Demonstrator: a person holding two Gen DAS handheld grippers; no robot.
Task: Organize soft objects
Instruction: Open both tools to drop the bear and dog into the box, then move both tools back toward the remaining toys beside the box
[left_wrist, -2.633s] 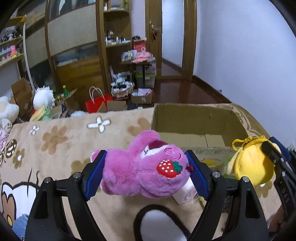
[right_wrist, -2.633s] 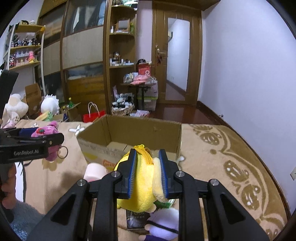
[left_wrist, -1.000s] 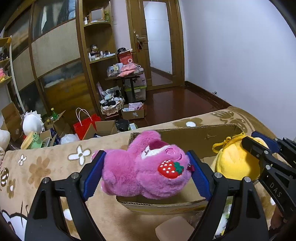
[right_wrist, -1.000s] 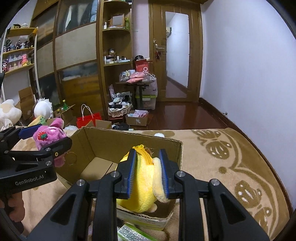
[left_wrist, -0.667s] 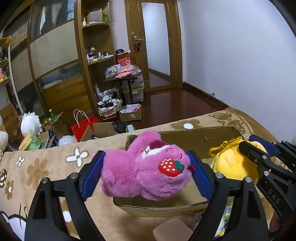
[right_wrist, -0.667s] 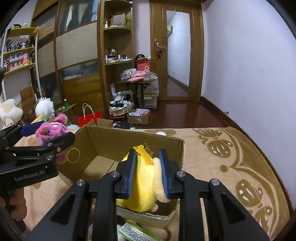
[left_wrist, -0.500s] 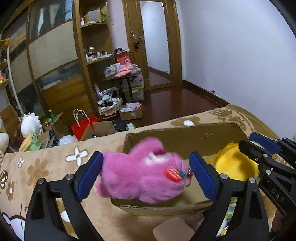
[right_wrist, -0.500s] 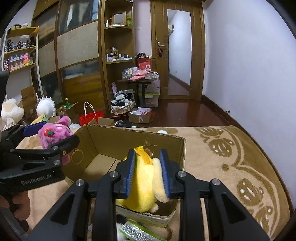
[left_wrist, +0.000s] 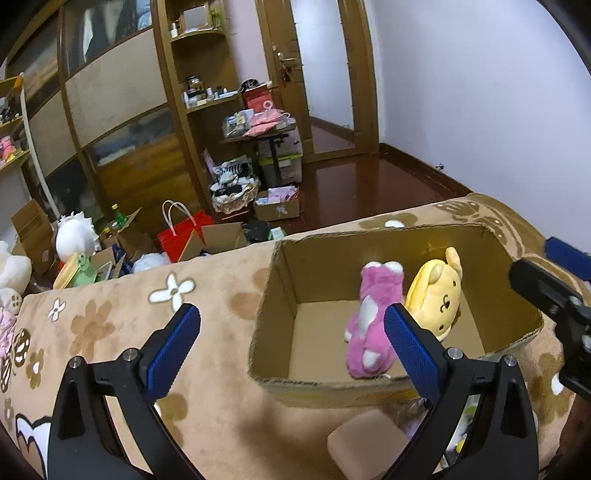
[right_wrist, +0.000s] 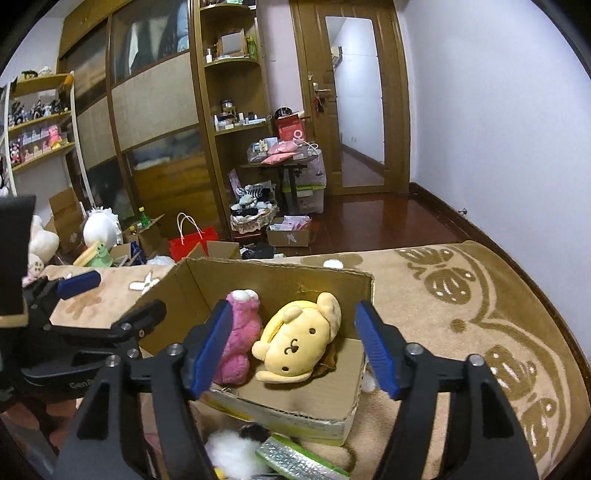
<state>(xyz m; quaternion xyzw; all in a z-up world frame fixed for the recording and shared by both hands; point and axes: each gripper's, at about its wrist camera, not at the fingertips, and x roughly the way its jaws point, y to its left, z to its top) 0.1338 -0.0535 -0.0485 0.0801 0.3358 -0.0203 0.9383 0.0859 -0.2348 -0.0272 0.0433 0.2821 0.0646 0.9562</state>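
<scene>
An open cardboard box (left_wrist: 369, 230) (right_wrist: 277, 266) stands on the flowered blanket. Inside it a pink plush bear (left_wrist: 373, 317) (right_wrist: 240, 339) lies next to a yellow plush dog (left_wrist: 439, 295) (right_wrist: 295, 343), the two touching. My left gripper (left_wrist: 291, 336) hovers at the box's near left corner, its jaws opening with nothing between the pads. My right gripper (right_wrist: 293, 332) hangs above the box's near edge, its jaws also opening, and the yellow dog lies free below them. Each gripper shows at the edge of the other's view.
The brown blanket (left_wrist: 110, 325) covers the surface around the box. A pink block (left_wrist: 365, 439), a white fluffy toy (right_wrist: 232, 454) and a green shiny packet (right_wrist: 299, 461) lie in front of the box. Beyond the edge are a red bag (left_wrist: 184, 232), cartons and shelves.
Both grippers have opened. The pink bear left the left pads and the yellow dog left the right pads; both now lie in the box.
</scene>
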